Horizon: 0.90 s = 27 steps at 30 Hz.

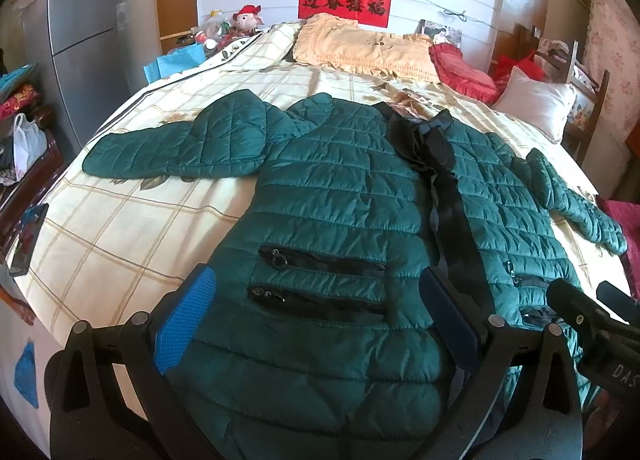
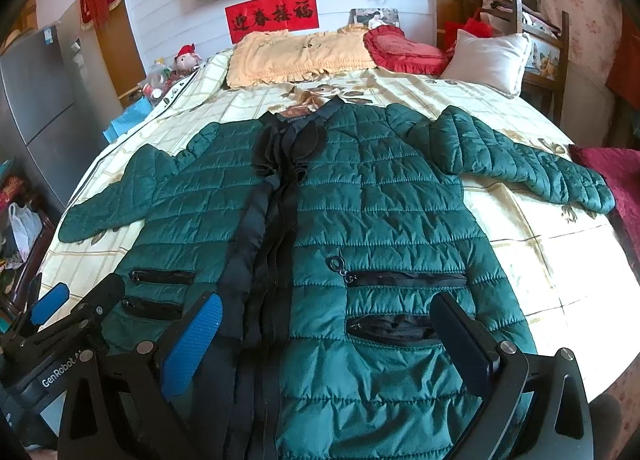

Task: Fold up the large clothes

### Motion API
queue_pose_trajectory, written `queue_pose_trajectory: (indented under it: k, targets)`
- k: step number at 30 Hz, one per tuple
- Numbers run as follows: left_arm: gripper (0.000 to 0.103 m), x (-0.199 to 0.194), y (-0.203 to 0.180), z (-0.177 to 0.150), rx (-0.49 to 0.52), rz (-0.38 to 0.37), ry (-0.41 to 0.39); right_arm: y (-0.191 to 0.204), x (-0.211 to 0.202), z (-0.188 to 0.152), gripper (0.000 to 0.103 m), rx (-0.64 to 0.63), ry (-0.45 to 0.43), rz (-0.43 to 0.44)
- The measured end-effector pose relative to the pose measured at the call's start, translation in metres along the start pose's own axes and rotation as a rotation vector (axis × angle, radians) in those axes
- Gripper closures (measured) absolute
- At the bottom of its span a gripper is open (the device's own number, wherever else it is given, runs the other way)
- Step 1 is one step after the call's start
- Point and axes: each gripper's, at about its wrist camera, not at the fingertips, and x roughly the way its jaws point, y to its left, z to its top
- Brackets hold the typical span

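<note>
Both claws stood wide apart and held nothing: the left gripper (image 1: 316,324) hovered over the hem panel with its two zip pockets, and the right gripper (image 2: 328,348) hovered over the opposite hem panel, each with one blue-padded finger (image 2: 192,344) to the left and a dark finger to the right. I noted the green quilted jacket (image 2: 360,219) lying front-up and spread flat on the bed (image 2: 560,268), its long axis running straight away from both claws, hem nearest me and collar (image 2: 296,115) toward the pillows. Its black front placket (image 2: 260,244) lay between the two grippers. The jacket's sleeves reached outward, well clear of the body: the left sleeve (image 1: 172,147) lay nearer the left gripper, the right sleeve (image 2: 532,163) nearer the right one. I judged that no fold had yet been made and that each sleeve would fall to the arm on its own side. The checked bedspread looked soft and would likely give little resistance against sliding fabric. A yellow frilled pillow (image 2: 296,55) and a red cushion (image 2: 404,49) sat at the head, a grey refrigerator (image 1: 84,39) stood to the left, and a red banner (image 2: 272,15) hung on the wall
</note>
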Motion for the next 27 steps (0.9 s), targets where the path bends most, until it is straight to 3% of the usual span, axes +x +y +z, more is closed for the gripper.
queue_pose_trajectory:
  k: [18,27]
  targets:
    - [0.001,0.014,0.011,0.011,-0.011,0.034,0.066,0.005,0.02,0.011,0.0,-0.023,0.011,-0.019]
    - [0.001,0.023,0.062,0.041,-0.098,0.045,0.093,0.007,0.033,0.019,0.0,-0.04,0.014,-0.036]
